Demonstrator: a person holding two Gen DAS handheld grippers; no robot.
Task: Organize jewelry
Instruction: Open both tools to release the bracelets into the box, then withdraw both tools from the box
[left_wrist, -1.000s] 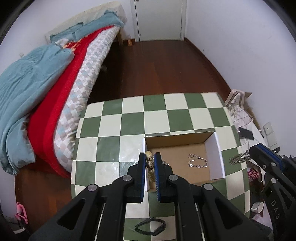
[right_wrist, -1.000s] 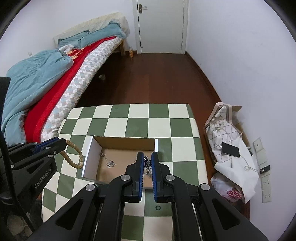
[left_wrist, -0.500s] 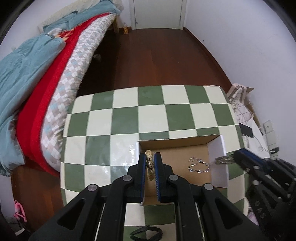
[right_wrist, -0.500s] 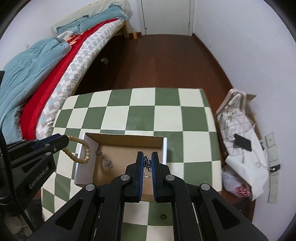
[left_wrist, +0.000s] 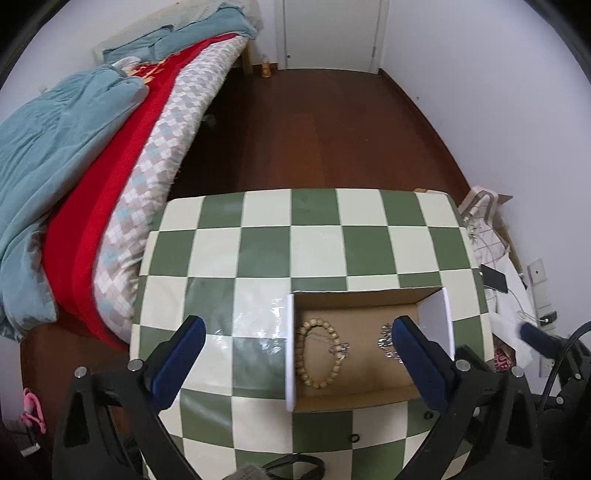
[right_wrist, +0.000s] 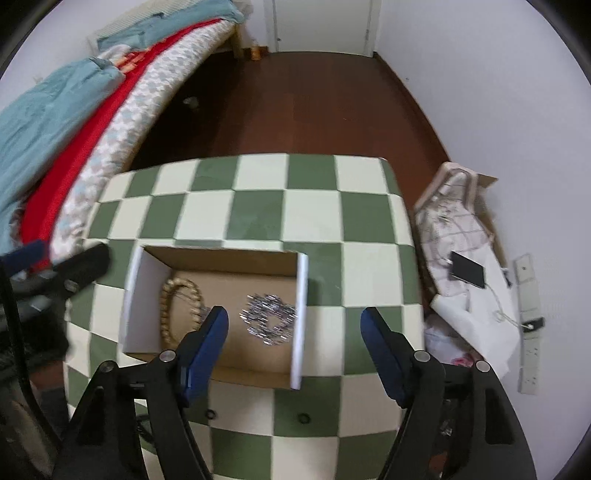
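Note:
An open cardboard box (left_wrist: 364, 297) stands on the green-and-white checkered table (left_wrist: 314, 251). A wooden bead bracelet (left_wrist: 300, 360) lies inside at its left, across a thin chain with a pendant (left_wrist: 342, 349). A bunched silver chain (left_wrist: 386, 338) lies at the right. My left gripper (left_wrist: 297, 339) hangs above the box's left wall, jaws opening wide, nothing between them. In the right wrist view the bead bracelet (right_wrist: 165, 306) and the silver chain (right_wrist: 269, 321) rest on the floor of the box (right_wrist: 221, 256). My right gripper (right_wrist: 295, 326) is over the right wall, jaws opening, empty.
Small black rings (left_wrist: 354, 438) (right_wrist: 303, 418) lie on the table in front of the box, and a black loop (left_wrist: 295, 465) at the near edge. A bed with red and blue bedding (left_wrist: 92, 166) runs along the left. A bag and a phone (right_wrist: 467, 273) sit on the floor at right.
Both grippers have gone from shut to wide open. The bead bracelet left the left jaws and the silver chain left the right jaws; both now lie in the box.

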